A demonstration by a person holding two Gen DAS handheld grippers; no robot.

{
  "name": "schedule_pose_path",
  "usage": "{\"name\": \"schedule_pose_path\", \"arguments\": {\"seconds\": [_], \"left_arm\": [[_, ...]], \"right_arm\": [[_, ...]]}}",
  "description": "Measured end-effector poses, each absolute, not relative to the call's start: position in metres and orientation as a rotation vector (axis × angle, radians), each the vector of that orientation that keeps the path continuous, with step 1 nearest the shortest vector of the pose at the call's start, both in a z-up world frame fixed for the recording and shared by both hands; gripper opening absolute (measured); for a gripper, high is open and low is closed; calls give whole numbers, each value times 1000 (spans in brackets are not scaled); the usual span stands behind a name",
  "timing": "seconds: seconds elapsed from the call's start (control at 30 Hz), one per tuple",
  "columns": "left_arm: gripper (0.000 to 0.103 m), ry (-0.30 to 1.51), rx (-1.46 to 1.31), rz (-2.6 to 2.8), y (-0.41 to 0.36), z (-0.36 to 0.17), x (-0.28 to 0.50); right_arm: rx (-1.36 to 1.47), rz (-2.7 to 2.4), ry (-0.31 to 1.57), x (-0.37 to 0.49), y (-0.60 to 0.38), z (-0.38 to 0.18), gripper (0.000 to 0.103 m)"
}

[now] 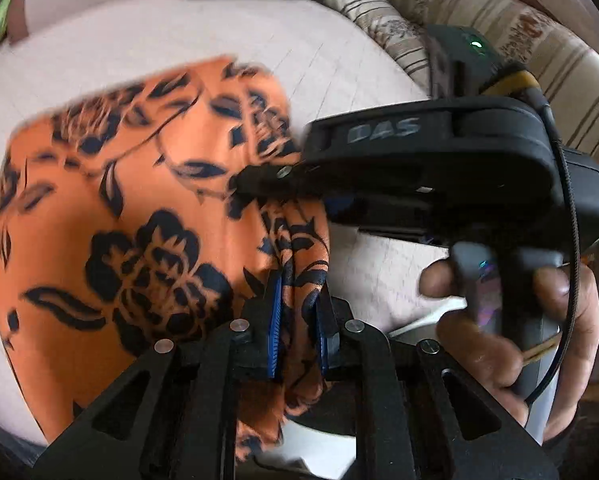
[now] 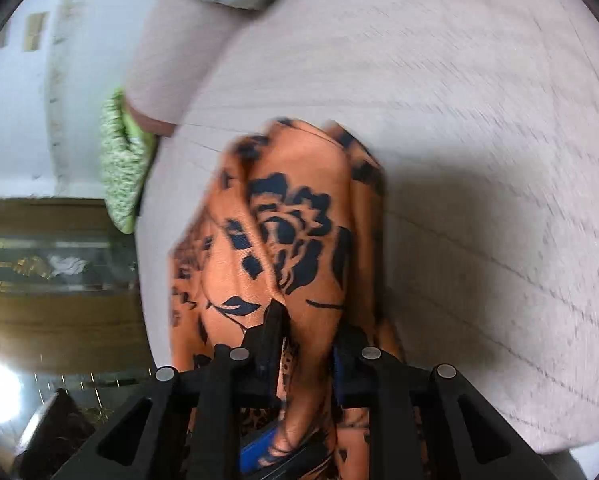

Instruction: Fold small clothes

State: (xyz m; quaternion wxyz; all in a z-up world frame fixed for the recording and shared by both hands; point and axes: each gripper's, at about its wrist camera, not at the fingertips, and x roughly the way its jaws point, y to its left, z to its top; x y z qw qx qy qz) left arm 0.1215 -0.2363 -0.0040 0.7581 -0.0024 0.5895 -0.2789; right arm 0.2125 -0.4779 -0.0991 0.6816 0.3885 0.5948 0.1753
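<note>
Bunched orange cloth (image 1: 139, 208) printed with dark flowers fills the gap of the left tongs (image 1: 299, 312), whose blue pads (image 1: 274, 316) stand nearly shut and press on a gathered fold of it. From that grip the garment spreads away ahead and to the left of the left tongs, lying partly flat on a pale pinkish bed cover (image 1: 159, 32). Just ahead and to the right of the left tongs, the right tongs (image 1: 259, 180) reach in from the side and bite the same bunched edge, the two grips close together. In the right wrist view the right tongs (image 2: 307, 344) are likewise almost closed on a thick fold of the cloth (image 2: 291, 220), which rises ahead of them in a draped ridge above the bed cover (image 2: 479, 100). A hand (image 1: 511, 320) wraps the grey handle of the right tool, to the right of the left tongs. Beyond the right tool lies a striped, patterned cushion (image 1: 479, 12). Left of the right tongs, at the bed's edge, sits a green speckled fabric item (image 2: 123, 168). Both views are blurred.
</note>
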Motion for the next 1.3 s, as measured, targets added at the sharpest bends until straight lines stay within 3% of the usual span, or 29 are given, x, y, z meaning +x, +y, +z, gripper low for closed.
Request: {"name": "schedule_pose_path", "arguments": {"seconds": [0.13, 0.27, 0.4, 0.47, 0.5, 0.67, 0.73, 0.8, 0.87, 1.03, 1.3], "left_arm": [[21, 1223, -141, -729, -205, 33, 97], [46, 1125, -139, -658, -167, 59, 81], [46, 1126, -156, -545, -118, 40, 76], [46, 1154, -181, -527, -106, 25, 73], [46, 1155, -179, -520, -102, 19, 69], [46, 1150, -138, -519, -104, -4, 52], [46, 1149, -113, -512, -109, -11, 52], [46, 1152, -91, -499, -107, -16, 52], [46, 1137, -65, -508, -110, -17, 50], [46, 1109, 15, -549, -117, -32, 44], [46, 1068, -64, -592, -89, -10, 31]], "right_arm": [[807, 392, 1285, 202, -484, -80, 20], [746, 315, 1215, 193, -491, -58, 21], [673, 348, 1030, 157, -492, -18, 22], [677, 423, 993, 134, -486, -15, 32], [677, 443, 1002, 126, -486, -20, 37], [568, 367, 1158, 90, -463, -54, 37], [484, 325, 1170, 88, -453, -57, 33], [388, 255, 1183, 90, -444, -58, 13], [347, 178, 1179, 90, -445, -57, 9], [178, 38, 1312, 107, -425, -86, 7], [333, 111, 1214, 93, -450, -65, 9]]}}
